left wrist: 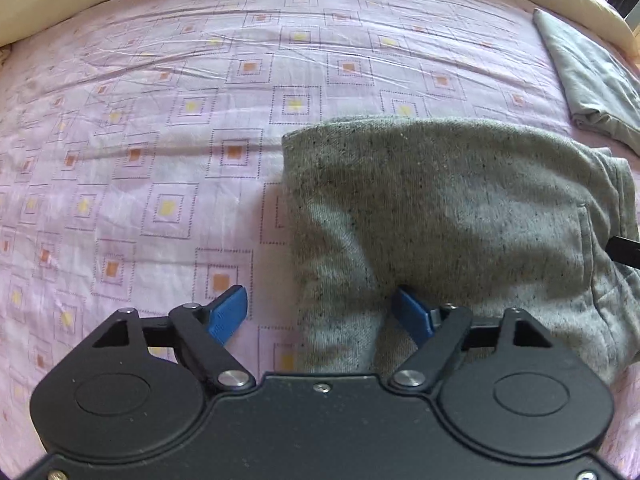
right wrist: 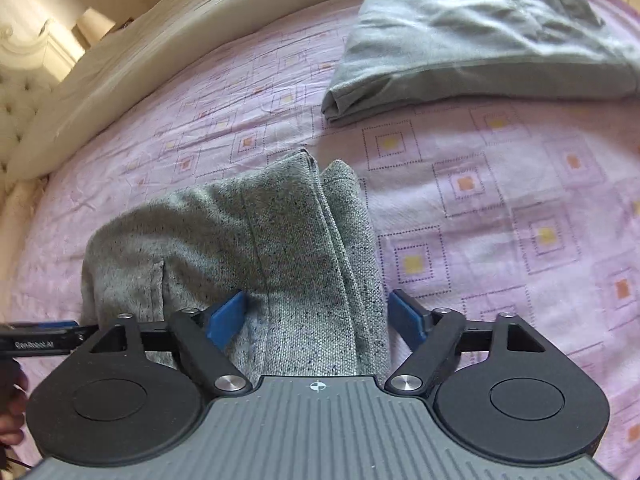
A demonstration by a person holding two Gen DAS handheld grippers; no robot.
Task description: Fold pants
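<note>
The pants (left wrist: 452,216) ahead of the left gripper (left wrist: 320,312) were heather grey, flecked all over with small black specks, paler where light fell on them. That gripper had blue fingers (left wrist: 228,314) on a black body. The right gripper (right wrist: 320,312) had the same blue fingers (right wrist: 408,316), black arms and a grey ribbed plate. The sheet (left wrist: 160,120) under both was pale lilac, printed with nested squares in dotted purple lines, each with a yellow or orange centre. Far ahead and to the right lay a folded cloth (right wrist: 472,44) of plain, smoother grey. Beyond it ran a cream bolster (right wrist: 168,40).
</note>
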